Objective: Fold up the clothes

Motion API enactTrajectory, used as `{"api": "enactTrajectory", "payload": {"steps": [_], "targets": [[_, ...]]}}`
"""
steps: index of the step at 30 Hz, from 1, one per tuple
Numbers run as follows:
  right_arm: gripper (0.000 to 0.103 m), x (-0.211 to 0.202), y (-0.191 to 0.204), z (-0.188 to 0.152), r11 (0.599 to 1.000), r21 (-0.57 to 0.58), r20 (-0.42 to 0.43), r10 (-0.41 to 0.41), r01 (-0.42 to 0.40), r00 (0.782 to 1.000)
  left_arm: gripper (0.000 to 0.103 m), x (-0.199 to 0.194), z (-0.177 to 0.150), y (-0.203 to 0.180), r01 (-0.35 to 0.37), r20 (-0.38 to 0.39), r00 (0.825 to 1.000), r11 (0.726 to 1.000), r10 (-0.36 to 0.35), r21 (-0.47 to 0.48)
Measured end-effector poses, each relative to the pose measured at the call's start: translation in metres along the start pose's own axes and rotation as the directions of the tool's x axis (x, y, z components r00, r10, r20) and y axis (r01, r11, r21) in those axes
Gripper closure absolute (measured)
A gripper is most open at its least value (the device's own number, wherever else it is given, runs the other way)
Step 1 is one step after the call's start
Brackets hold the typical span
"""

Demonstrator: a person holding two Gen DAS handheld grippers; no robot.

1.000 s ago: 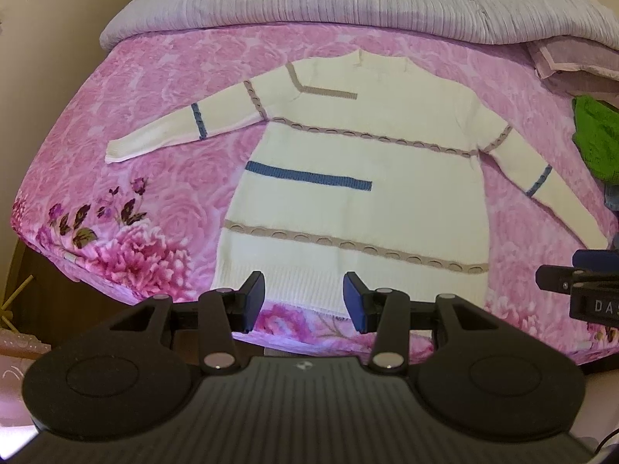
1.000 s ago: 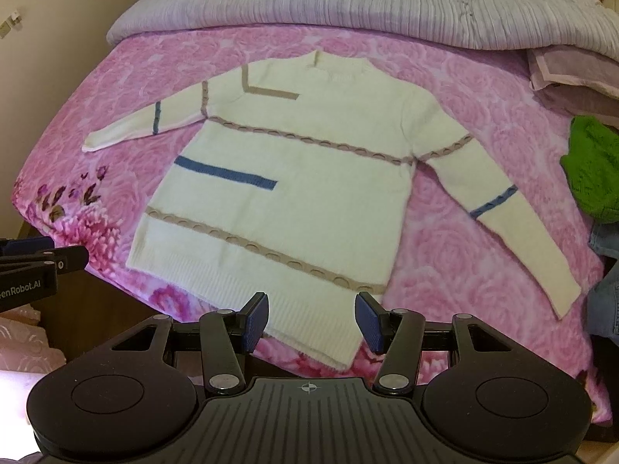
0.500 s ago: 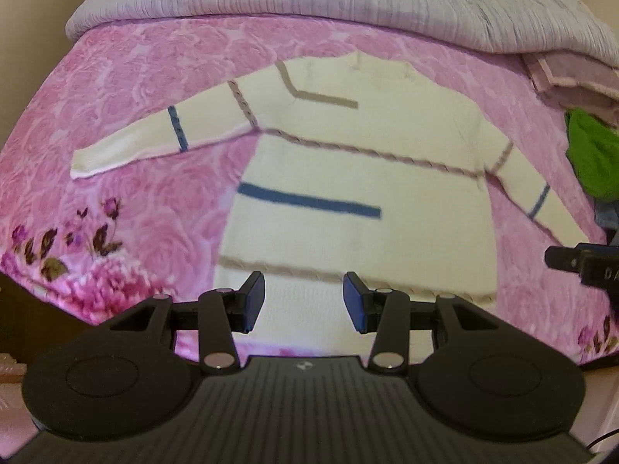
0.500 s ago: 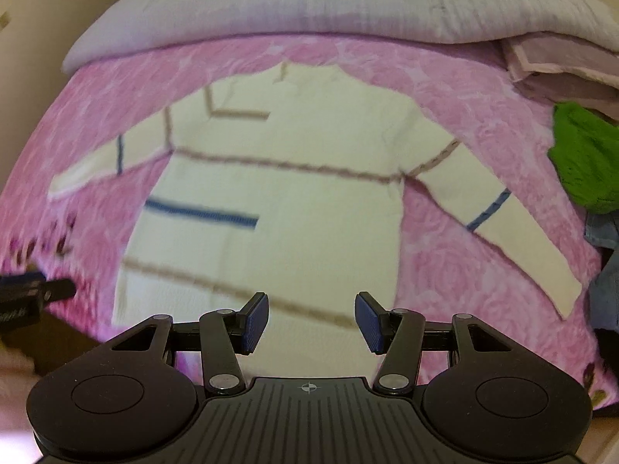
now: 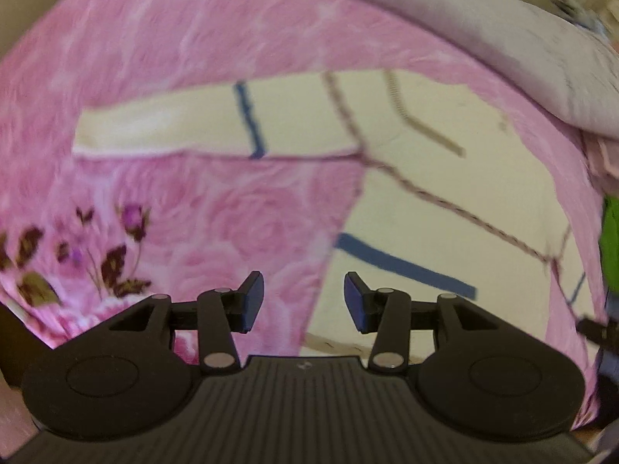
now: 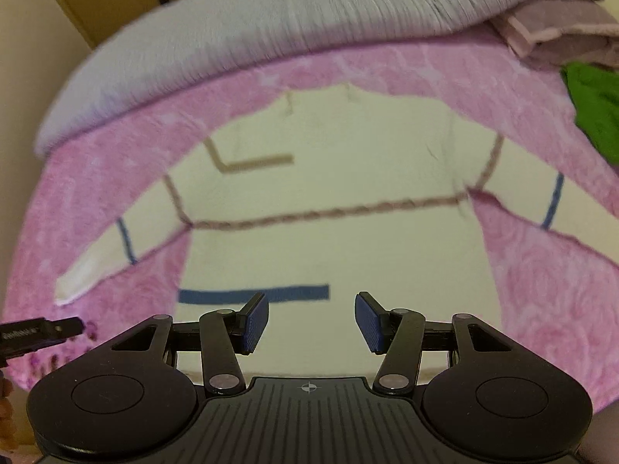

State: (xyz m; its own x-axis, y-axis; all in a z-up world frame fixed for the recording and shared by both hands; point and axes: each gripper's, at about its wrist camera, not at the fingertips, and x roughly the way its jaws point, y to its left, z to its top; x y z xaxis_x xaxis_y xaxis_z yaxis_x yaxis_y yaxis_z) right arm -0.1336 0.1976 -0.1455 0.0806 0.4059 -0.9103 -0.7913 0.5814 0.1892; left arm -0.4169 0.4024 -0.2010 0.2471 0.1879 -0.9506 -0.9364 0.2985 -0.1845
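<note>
Left tool pointed steeply down over the bed, blue pads apart with nothing between them; pink rose-printed cover under the left pad, side edge of the cream sweater under the right pad; both views blurred.

Cream sweater lying flat, front up, spread on the bed cover; in the left wrist view body at 2 to 3 o'clock, one sleeve stretched toward 10 o'clock with a narrow blue band across it; brown cable-like stripe running across the chest, short blue bar lower down at 4 o'clock, just beyond the right pad.

Right tool likewise spread wide, empty, poised above the lower body of the sweater; blue bar just beyond the left pad at 7 to 8 o'clock of the garment; neckline at 12 o'clock, sleeves slanting out toward 8 and 3 o'clock, each with a blue band.

Grey ribbed blanket bunched along the far side of the bed at 12 o'clock; folded pinkish cloth at 1 o'clock; green garment at 2 o'clock, well apart from the sweater; tip of the other tool poking in at the 9 o'clock edge of the right wrist view.
</note>
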Motion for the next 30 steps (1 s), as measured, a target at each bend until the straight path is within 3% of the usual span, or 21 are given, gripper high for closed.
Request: {"api": "enactTrajectory", "payload": {"steps": [6,9,14,18,22,24,25,26,27,29,30], "targets": [[0.049,0.028,0.005,0.010,0.995,0.062,-0.013,-0.075,0.076,0.997,0.062,0.038,0.027,0.061,0.009,-0.007,1.000,0.987,-0.011,-0.163],[0.049,0.044,0.012,0.018,0.995,0.054,-0.008,-0.085,0.085,0.996,0.062,0.058,0.043,0.090,0.016,0.029,1.000,0.960,-0.008,-0.281],[0.049,0.081,0.027,0.023,0.996,0.007,-0.043,-0.089,0.089,0.995,0.062,0.093,0.065,0.148,0.045,0.111,0.994,0.870,0.011,-0.490],[0.049,0.104,0.030,0.019,0.996,-0.030,-0.056,-0.091,0.089,0.994,0.062,0.112,0.072,0.185,0.077,0.177,0.983,0.796,0.038,-0.601],[0.049,0.127,0.017,0.016,0.993,-0.029,-0.087,-0.118,0.115,0.989,0.062,0.128,0.066,0.217,0.141,0.234,0.972,0.699,0.038,-0.701],[0.049,0.137,0.007,0.016,0.992,-0.017,-0.105,-0.129,0.128,0.986,0.063,0.131,0.064,0.223,0.180,0.281,0.959,0.670,0.044,-0.720],[0.049,0.142,0.002,0.016,0.991,-0.014,-0.112,-0.132,0.131,0.985,0.064,0.131,0.064,0.224,0.188,0.298,0.953,0.663,0.055,-0.724],[0.050,0.146,-0.003,0.017,0.991,-0.013,-0.118,-0.134,0.133,0.984,0.069,0.132,0.066,0.221,0.172,0.297,0.952,0.674,0.074,-0.718],[0.049,0.149,-0.007,0.017,0.991,-0.015,-0.122,-0.135,0.134,0.983,0.080,0.132,0.067,0.219,0.155,0.297,0.950,0.685,0.093,-0.712],[0.049,0.155,-0.014,0.018,0.991,-0.024,-0.127,-0.136,0.134,0.983,0.099,0.131,0.071,0.208,0.108,0.297,0.945,0.727,0.136,-0.678],[0.049,0.157,-0.017,0.019,0.991,-0.031,-0.127,-0.136,0.133,0.983,0.099,0.128,0.072,0.199,0.101,0.316,0.937,0.748,0.150,-0.656]]}}
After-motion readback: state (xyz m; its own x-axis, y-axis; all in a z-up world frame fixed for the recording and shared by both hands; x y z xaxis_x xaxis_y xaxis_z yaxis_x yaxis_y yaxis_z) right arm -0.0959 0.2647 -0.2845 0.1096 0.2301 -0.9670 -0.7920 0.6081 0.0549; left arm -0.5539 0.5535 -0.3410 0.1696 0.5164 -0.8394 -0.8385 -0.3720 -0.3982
